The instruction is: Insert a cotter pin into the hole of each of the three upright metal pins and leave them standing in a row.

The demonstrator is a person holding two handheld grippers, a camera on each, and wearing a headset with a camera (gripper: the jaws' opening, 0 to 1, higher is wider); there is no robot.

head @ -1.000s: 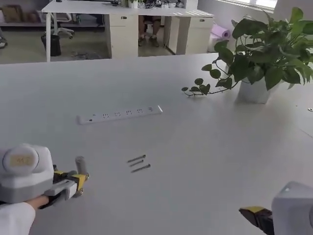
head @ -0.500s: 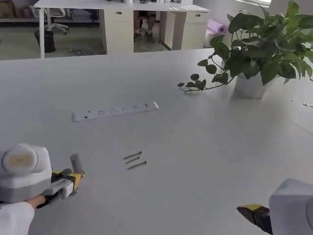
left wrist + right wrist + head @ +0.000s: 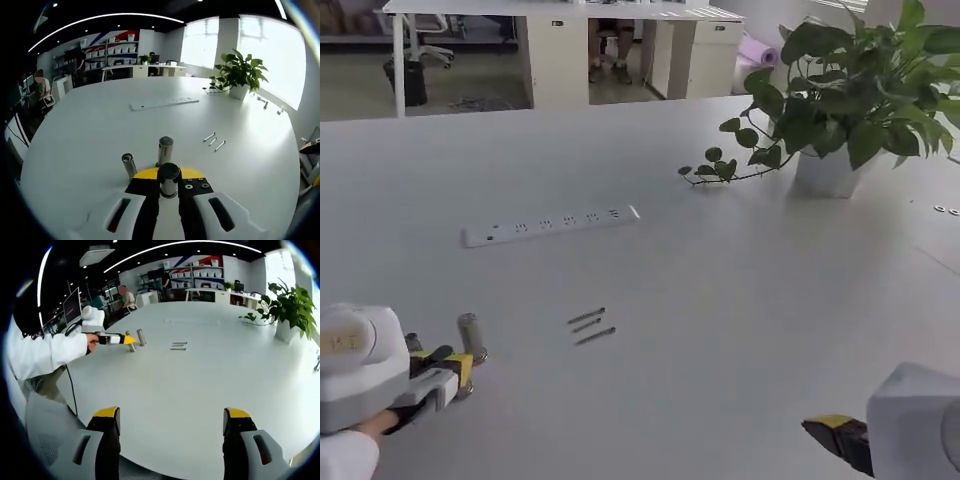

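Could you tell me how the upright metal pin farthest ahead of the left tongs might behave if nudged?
The metal pin stands tall on a narrow base, so it probably tips easily. Round and smooth, it would likely roll across the flat white table once down.

right gripper (image 3: 840, 438) is chopped by the head view's edge at 5 o'clock, just one yellow-tipped finger pokes in. left gripper (image 3: 460, 366) at 8 o'clock is cut off too, and i can't tell which metal pin (image 3: 470, 333) stands at its tip there. in the left gripper view the held pin (image 3: 169, 179) has its bottom half buried between the fingers (image 3: 147, 205). cotter pins (image 3: 590, 327) are tiny slivers, pin holes too small to see. plant (image 3: 850, 90) runs off at 1 o'clock.
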